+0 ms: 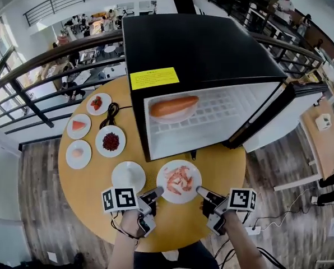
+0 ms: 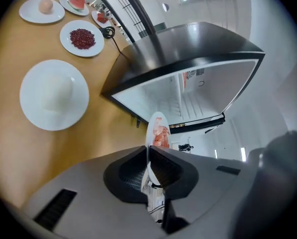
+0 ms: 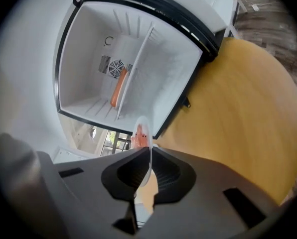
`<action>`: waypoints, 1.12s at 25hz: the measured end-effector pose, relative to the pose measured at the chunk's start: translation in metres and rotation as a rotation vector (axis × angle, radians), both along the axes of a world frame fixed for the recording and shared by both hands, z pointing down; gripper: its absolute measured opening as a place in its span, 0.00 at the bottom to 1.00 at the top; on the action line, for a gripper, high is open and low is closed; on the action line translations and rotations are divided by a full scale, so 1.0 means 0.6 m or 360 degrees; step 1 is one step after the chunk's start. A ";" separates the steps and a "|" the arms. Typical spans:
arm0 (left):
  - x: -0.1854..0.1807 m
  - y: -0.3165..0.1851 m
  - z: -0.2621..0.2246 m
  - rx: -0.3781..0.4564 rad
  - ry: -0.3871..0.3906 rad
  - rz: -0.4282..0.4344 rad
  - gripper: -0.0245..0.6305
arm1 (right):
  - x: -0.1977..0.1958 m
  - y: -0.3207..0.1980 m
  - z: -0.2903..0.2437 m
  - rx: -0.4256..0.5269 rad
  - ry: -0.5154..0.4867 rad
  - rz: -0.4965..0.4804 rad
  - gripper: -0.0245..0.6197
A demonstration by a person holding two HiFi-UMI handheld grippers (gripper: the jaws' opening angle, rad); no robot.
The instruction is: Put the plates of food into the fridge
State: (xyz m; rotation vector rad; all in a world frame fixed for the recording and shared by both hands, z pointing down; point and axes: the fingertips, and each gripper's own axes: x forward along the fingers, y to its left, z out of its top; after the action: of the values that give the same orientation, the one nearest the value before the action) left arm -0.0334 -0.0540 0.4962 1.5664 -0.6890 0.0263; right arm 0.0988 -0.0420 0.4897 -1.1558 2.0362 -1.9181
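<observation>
Left gripper (image 1: 157,193) and right gripper (image 1: 202,191) are closest to me, at 6 o'clock on the round wooden table (image 1: 83,206). Both are nearly closed and each pinches the thin rim of the same white plate of pink shrimp-like pieces (image 1: 179,181), left at its 8 o'clock edge, right at its 4 o'clock edge. Both gripper views show that rim edge-on between the pads, so I read it as a two-sided grip. I can't tell if the plate is clear of the table.

That plate is just in front of the black mini fridge (image 1: 200,43), at 6 o'clock of its opening. The fridge door (image 1: 293,114) is swung wide to 3 o'clock.

Done: one white plate with a long orange food item (image 1: 172,108) sits on the white grid shelf (image 1: 228,108) inside.

In hand: the shrimp one, not yet in.

Left on the table, from 7 to 11 o'clock:
- white plate with a pale mound (image 1: 128,176)
- plate of dark red berries (image 1: 110,142)
- plate with a pale round item (image 1: 78,153)
- plate with a watermelon wedge (image 1: 79,125)
- plate with red pieces (image 1: 98,103)

A black cable (image 1: 112,114) lies between the last two and the fridge.

My call: early, roughly one of seven stored.
</observation>
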 end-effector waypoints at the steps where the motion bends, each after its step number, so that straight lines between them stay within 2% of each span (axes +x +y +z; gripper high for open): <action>1: 0.026 -0.007 -0.006 0.0012 0.0005 -0.0032 0.08 | 0.026 -0.012 -0.006 0.0017 0.0005 -0.0020 0.08; 7: 0.133 -0.063 -0.045 0.0065 0.0042 -0.0210 0.08 | 0.136 -0.088 -0.045 0.0097 -0.0021 -0.0099 0.08; 10: 0.160 -0.086 -0.063 0.0061 0.0060 -0.0275 0.07 | 0.169 -0.116 -0.059 0.0090 -0.0022 -0.0116 0.08; 14: 0.176 -0.117 -0.096 0.0069 0.0101 -0.0364 0.07 | 0.185 -0.156 -0.088 0.0112 -0.0116 -0.0084 0.08; 20: 0.182 -0.175 -0.160 0.0179 0.0088 -0.0515 0.07 | 0.198 -0.215 -0.144 0.0216 -0.0198 0.0037 0.07; 23: 0.194 -0.203 -0.176 0.0226 0.0094 -0.0600 0.07 | 0.211 -0.244 -0.161 0.0256 -0.0222 0.0141 0.07; 28: 0.225 -0.269 -0.185 0.0292 0.0077 -0.0657 0.07 | 0.248 -0.306 -0.163 0.0304 -0.0199 0.0343 0.07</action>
State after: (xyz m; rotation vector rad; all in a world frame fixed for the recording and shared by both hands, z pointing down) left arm 0.1017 -0.2155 0.3853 1.5649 -0.9865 -0.3898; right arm 0.2477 -0.2256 0.3918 -1.1268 1.8957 -1.6151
